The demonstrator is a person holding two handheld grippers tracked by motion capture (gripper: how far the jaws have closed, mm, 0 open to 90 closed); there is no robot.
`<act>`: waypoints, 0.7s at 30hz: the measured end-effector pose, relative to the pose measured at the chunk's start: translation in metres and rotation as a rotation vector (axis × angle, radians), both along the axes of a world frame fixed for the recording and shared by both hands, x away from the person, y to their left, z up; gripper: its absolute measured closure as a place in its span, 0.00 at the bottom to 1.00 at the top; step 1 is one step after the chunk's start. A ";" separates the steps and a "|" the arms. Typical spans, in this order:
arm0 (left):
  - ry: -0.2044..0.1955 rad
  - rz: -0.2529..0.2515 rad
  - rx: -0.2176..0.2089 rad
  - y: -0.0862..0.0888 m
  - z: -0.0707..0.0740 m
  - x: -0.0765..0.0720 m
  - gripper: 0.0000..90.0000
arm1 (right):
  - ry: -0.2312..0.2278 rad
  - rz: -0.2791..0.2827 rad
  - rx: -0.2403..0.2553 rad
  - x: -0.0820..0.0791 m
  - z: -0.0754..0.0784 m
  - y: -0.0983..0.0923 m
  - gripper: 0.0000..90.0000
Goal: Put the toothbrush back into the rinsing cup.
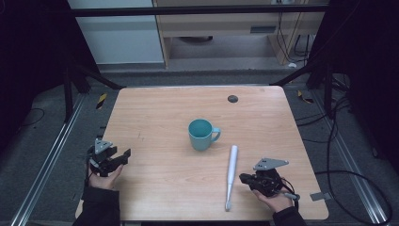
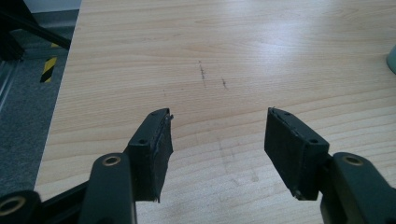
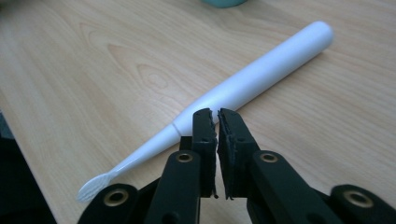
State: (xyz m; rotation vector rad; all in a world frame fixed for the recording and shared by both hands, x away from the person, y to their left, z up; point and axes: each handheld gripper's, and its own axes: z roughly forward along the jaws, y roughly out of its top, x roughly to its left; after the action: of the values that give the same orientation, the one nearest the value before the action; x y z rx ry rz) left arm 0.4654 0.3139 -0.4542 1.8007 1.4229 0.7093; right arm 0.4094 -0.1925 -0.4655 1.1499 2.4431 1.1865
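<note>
1. While the left gripper [image 1: 123, 155] is resting at the left edge of the worktop [image 1: 155, 113] in the person's left hand [image 1: 104, 176], its jaws are standing wide apart and released, with bare wood between them in the left gripper view.
2. Near the middle of the worktop, a teal mug [image 1: 201, 134] is standing upright with its handle pointing right; from the high view its inside is looking empty, though the bottom is not showing clearly.
3. Just right of the mug and nearer the person, a white electric toothbrush [image 1: 231, 175] is lying flat on the wood, its thick handle end pointing towards the mug and its brush head [image 3: 93, 187] pointing towards the near edge.
4. At the right, the right gripper [image 3: 217, 113] is sitting just beside the toothbrush with its jaws clenched together on nothing, the tips lying close to the handle without grasping it.
</note>
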 end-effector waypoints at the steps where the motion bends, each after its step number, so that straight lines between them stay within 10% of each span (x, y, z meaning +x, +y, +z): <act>1: -0.001 0.001 -0.001 0.000 0.000 0.000 0.45 | 0.003 0.010 0.002 -0.001 -0.003 0.002 0.99; 21: 0.003 -0.007 0.012 -0.003 -0.001 0.000 0.45 | 0.044 0.121 -0.085 -0.005 -0.017 0.033 1.00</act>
State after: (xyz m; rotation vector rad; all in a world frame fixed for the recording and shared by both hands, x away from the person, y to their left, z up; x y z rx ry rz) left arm 0.4659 0.3111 -0.4550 1.8160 1.4171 0.7132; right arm 0.4048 -0.1598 -0.4822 1.0286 2.6023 1.0876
